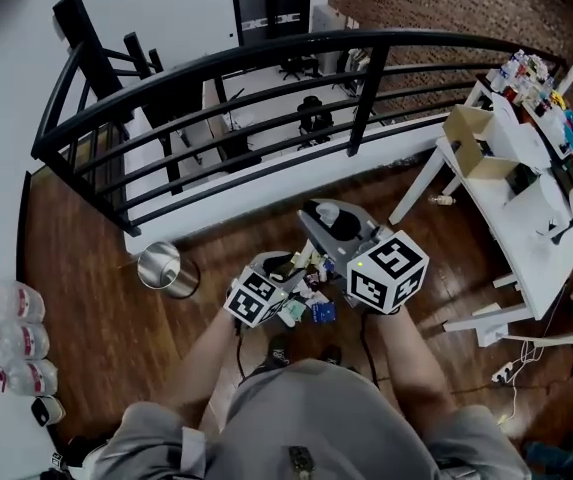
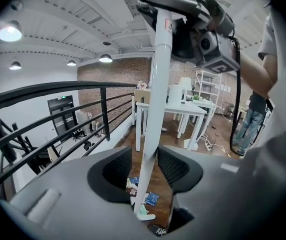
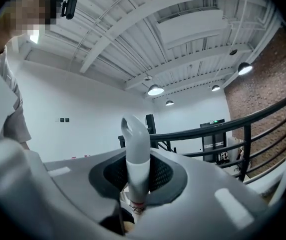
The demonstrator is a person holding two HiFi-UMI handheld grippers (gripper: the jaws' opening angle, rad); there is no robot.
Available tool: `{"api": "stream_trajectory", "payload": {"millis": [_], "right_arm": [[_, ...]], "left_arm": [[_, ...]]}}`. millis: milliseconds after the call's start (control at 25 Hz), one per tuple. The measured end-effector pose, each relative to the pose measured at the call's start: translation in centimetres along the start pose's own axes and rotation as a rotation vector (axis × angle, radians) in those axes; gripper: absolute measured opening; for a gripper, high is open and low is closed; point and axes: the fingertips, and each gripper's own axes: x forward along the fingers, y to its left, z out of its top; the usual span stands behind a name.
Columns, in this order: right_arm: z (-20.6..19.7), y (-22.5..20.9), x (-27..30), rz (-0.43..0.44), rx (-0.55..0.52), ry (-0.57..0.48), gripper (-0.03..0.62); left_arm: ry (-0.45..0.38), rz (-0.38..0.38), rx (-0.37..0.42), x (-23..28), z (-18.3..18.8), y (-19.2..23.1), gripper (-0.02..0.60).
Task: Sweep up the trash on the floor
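A small heap of trash (image 1: 313, 304), blue packets and paper scraps, lies on the wooden floor just ahead of my feet. The trash (image 2: 150, 198) shows again in the left gripper view, at the foot of a long white handle (image 2: 155, 99) that stands nearly upright. My left gripper (image 2: 143, 166) is open; the handle passes between its jaws with a gap on each side. The right gripper (image 3: 138, 176) is shut on the hooked top end of the handle (image 3: 137, 144). In the head view the left gripper (image 1: 291, 266) and right gripper (image 1: 316, 218) sit close together above the trash.
A silver bin (image 1: 166, 268) stands on the floor to the left. A black railing (image 1: 266, 98) curves along the far edge. A white table (image 1: 526, 198) with boxes is at the right, water bottles (image 1: 11, 338) at the left wall. A person in jeans (image 2: 247, 124) stands beyond.
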Motion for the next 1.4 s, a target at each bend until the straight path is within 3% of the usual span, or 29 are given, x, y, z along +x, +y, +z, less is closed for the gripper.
{"api": "stream_trajectory", "payload": {"millis": [240,480,880,1400], "right_arm": [[-1.0,-3.1,-2.4,-0.085,-0.024,0.024,0.054],[-1.8,-6.3,-5.2,-0.226,-0.039,0.048,0.055],[-1.7,-11.6,-10.1,-0.413,-0.02,0.035,0.055],[-2.8,-13.1,-12.0,-0.466,0.004,0.038,0.055]], "left_arm": [[-0.097,0.111,-0.039,-2.0,2.7,1.0,0.161],[-0.228,0.241,-0.099,-4.9,6.8,2.6,0.025],[-0.315,0.273,-0.127,-6.1,11.1,3.8,0.008],[-0.345,0.277,-0.11,-6.6,13.9,4.3,0.008]]}}
